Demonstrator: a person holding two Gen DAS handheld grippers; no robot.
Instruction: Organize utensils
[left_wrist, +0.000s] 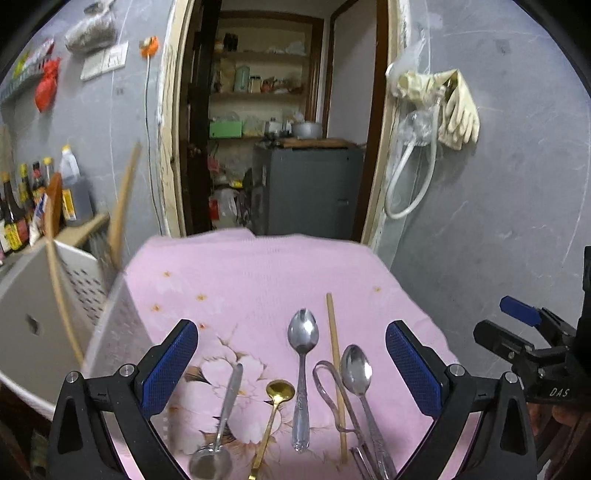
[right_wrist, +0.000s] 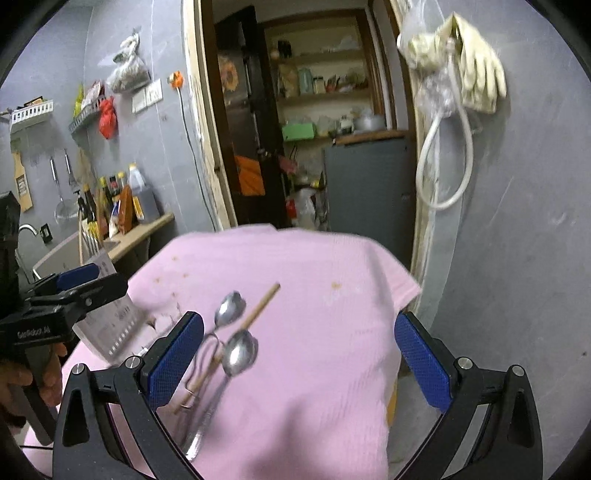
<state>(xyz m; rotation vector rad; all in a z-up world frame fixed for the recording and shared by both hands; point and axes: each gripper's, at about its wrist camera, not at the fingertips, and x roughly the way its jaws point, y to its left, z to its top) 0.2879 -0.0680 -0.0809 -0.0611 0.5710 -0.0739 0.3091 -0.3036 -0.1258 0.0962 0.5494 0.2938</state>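
our left gripper (left_wrist: 291, 365) sits at six o'clock of its own view, blue pads (left_wrist: 170, 363) spread wide with nothing pinched. between them, on the pink cloth (left_wrist: 258, 273), the utensils lie in a row: a small ladle (left_wrist: 221, 424) at seven o'clock, a gold spoon (left_wrist: 275, 402) beside it, a steel spoon (left_wrist: 303, 369) dead centre, then a chopstick (left_wrist: 336, 369), clear tongs (left_wrist: 332, 398) and a second steel spoon (left_wrist: 360, 384) toward five o'clock. none touches the pads. a white perforated basket (left_wrist: 85, 280) stands at nine o'clock, at the cloth's edge, with wooden sticks in it.

our right gripper (right_wrist: 299, 358) is likewise spread and empty over the cloth (right_wrist: 332, 332). in its view two spoons (right_wrist: 240, 350), the chopstick (right_wrist: 258, 310) and tongs (right_wrist: 199, 362) lie at seven o'clock, blurred, by its left pad (right_wrist: 177, 362). the left gripper (right_wrist: 74, 288) shows at nine o'clock, a hand (right_wrist: 22, 380) below it.
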